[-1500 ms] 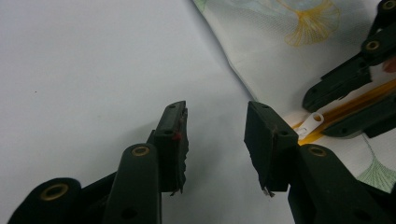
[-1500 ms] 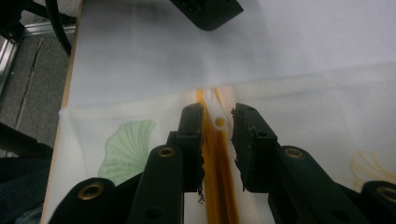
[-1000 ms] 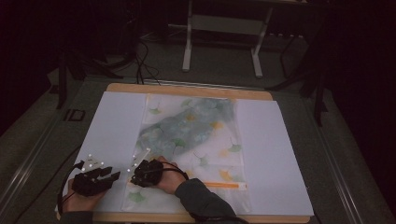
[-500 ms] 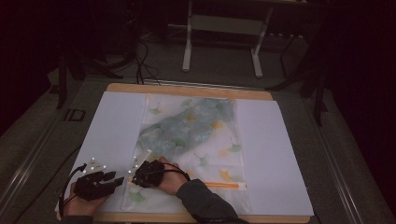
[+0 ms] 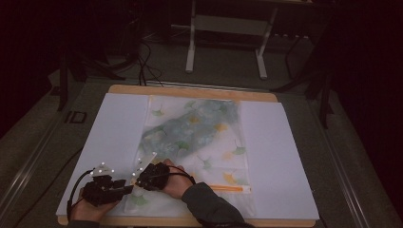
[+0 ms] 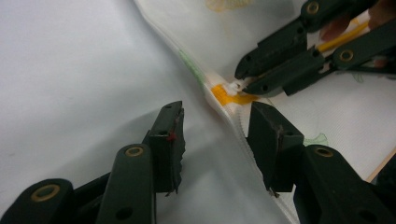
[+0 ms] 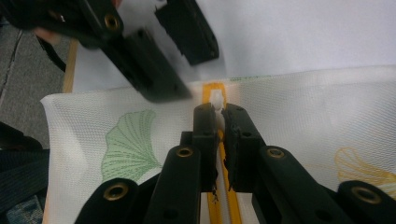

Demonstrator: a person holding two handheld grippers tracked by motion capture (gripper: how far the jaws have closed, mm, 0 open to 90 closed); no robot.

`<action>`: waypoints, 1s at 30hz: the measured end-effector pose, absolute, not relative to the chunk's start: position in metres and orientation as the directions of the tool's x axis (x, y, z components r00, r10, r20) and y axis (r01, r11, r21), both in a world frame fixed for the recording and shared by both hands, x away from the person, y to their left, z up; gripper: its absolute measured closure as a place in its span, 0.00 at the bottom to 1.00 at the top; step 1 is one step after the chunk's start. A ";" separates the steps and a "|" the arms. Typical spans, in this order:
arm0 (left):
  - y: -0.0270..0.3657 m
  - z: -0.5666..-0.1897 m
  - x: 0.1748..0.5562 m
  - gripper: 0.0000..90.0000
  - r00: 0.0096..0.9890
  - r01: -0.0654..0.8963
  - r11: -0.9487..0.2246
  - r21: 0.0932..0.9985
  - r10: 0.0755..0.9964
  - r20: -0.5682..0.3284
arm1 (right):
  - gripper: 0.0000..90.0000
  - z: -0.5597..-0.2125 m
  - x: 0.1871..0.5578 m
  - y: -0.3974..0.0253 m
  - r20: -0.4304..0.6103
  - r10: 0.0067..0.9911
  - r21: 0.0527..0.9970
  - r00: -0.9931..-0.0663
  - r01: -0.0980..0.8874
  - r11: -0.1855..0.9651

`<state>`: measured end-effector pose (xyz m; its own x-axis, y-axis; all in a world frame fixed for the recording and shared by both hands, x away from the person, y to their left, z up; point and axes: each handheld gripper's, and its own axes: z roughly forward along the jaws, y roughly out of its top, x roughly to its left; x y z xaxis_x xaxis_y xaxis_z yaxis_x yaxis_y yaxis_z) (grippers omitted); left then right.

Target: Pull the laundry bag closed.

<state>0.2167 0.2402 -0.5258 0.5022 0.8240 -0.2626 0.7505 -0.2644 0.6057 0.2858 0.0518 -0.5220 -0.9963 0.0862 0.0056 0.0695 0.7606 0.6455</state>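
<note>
One mesh pouch (image 5: 195, 142), white with ginkgo leaf prints, lying flat on the white sheet (image 5: 104, 137) that covers the table (image 5: 190, 90). One orange zipper (image 5: 228, 188) runs along the pouch's near edge. One white zipper pull (image 7: 216, 99) at the zipper's left end, near the pouch's near left corner. Two grippers, both mine, both down at that corner.

My right gripper (image 7: 217, 112): jaws pinched nearly together on the white pull, the orange tape running back between them. In the left gripper view the same right gripper (image 6: 243, 86) comes in from the upper right, tips meeting at the pull. Right hand (image 5: 173, 183) rests on the pouch, forearm angled in from bottom centre, sleeve dark.

My left gripper (image 6: 215, 126): jaws spread wide, nothing between them but the pouch's seam edge and the white sheet, holding nothing. It sits just beside the right gripper's tips, low over the table. In the high view the left gripper (image 5: 107, 186) is over the sheet just left of the pouch's corner, left hand (image 5: 90, 211) at the table's near edge.

High view is dim; I can't tell whether the left jaws touch the fabric.
</note>
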 end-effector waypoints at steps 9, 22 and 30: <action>0.226 -0.530 0.223 0.69 0.541 0.749 -0.322 0.579 0.802 -0.253 | 0.93 -0.515 0.284 0.050 -0.020 0.078 0.642 -0.997 0.047 0.766; 0.217 -0.530 0.226 0.97 0.567 0.737 -0.351 0.578 0.786 -0.247 | 0.94 -0.512 0.285 0.045 -0.040 0.077 0.643 -0.996 0.033 0.765; 0.219 -0.529 0.226 0.98 0.572 0.731 -0.351 0.585 0.783 -0.245 | 0.94 -0.520 0.287 0.040 -0.023 0.076 0.639 -0.997 0.043 0.768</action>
<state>0.2261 0.2190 -0.5292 0.5718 0.7830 -0.2450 0.7310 -0.3507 0.5853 0.2873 0.0397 -0.5203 -0.9969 0.0755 -0.0230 0.0434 0.7677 0.6394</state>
